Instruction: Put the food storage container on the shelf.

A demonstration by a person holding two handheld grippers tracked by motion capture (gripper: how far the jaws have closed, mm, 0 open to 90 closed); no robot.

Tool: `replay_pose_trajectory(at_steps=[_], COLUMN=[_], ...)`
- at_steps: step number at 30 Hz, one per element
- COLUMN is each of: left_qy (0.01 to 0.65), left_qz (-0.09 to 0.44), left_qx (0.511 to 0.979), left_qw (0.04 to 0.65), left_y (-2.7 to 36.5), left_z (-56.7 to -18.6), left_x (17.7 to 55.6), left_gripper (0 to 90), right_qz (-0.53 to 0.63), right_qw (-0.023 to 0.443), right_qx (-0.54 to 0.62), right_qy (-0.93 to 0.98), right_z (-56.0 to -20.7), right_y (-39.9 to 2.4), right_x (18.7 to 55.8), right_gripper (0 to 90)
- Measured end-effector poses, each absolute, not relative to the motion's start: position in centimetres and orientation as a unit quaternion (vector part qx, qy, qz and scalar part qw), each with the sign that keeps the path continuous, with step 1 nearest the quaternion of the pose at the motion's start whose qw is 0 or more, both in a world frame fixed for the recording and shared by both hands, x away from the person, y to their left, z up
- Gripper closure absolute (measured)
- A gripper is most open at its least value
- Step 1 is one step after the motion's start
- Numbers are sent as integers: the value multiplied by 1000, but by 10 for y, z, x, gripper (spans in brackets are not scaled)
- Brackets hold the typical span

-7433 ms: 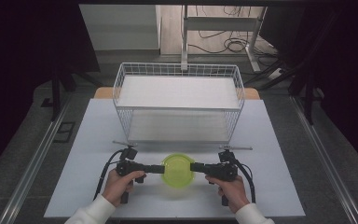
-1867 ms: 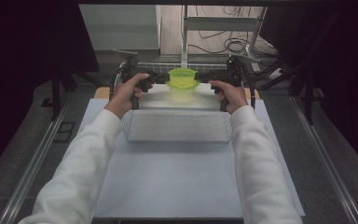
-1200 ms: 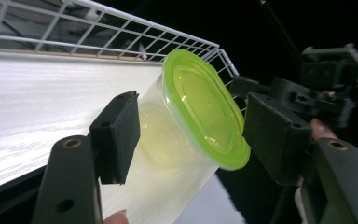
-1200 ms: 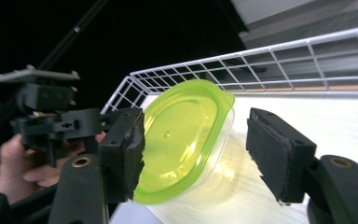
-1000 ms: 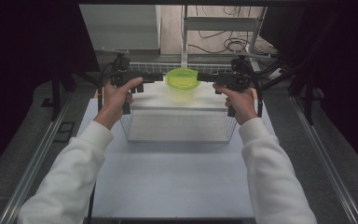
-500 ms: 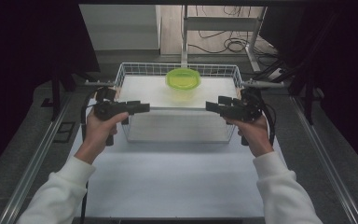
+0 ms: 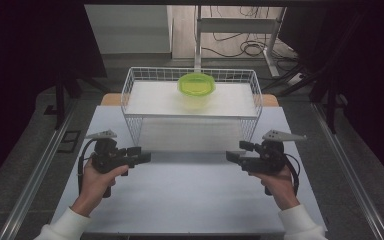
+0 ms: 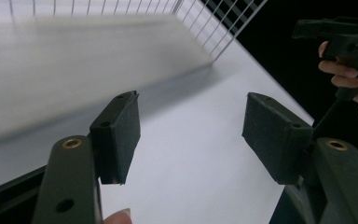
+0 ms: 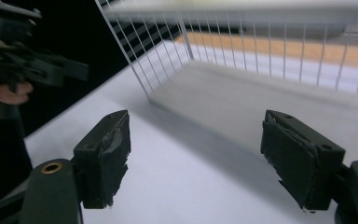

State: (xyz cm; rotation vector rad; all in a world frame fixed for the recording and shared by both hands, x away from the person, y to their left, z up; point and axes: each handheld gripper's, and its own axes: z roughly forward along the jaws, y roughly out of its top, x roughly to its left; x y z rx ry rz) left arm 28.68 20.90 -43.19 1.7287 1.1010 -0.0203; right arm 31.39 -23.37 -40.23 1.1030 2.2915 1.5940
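One white counter (image 7: pixel 190 200) carries one white wire basket (image 7: pixel 192 100), which stands at its far side. One lime-green bowl (image 7: pixel 196 85) sits inside the basket, toward the back and near the middle. Two grippers hover over the near part of the counter, well apart from each other and from the bowl: the left gripper (image 7: pixel 142 159) and the right gripper (image 7: pixel 232 158), each in a hand, jaws pointing inward. Both sets of jaws are spread wide with nothing between them.

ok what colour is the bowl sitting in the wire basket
Translucent yellow-green, brightest at the rim. The bowl shows best in the high view, in the basket.
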Motion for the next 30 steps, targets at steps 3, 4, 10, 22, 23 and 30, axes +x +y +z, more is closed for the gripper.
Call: replay_pose_trajectory(at_steps=[3, 4, 10, 22, 23, 30], left_qy=[467, 470, 475, 469, 469, 473], left_qz=[-13, -13, -8, 3, 4, 8], left_qx=[729, 731, 749, 769, 768, 765], left_qw=[500, 494, 461, 434, 435, 437], left_y=[211, 212, 212, 204, 205, 207], left_z=[-451, -457, -479, -492, -492, -491], left_x=[276, 274, 267, 268, 268, 268], left_gripper=[360, 359, 347, 327, 326, 324], right_qz=[517, 512, 474, 443, 442, 446], right_qw=[56, 54, 44, 63, 65, 75], right_qx=[374, 376, 388, 397, 397, 394], right_qy=[768, 770, 789, 801, 802, 800], right_z=[-422, -429, -466, -482, -482, -481], right_y=[-236, -237, -242, -245, -246, -247], right_x=[309, 307, 297, 298, 298, 297], right_gripper=[227, 226, 211, 185, 185, 185])
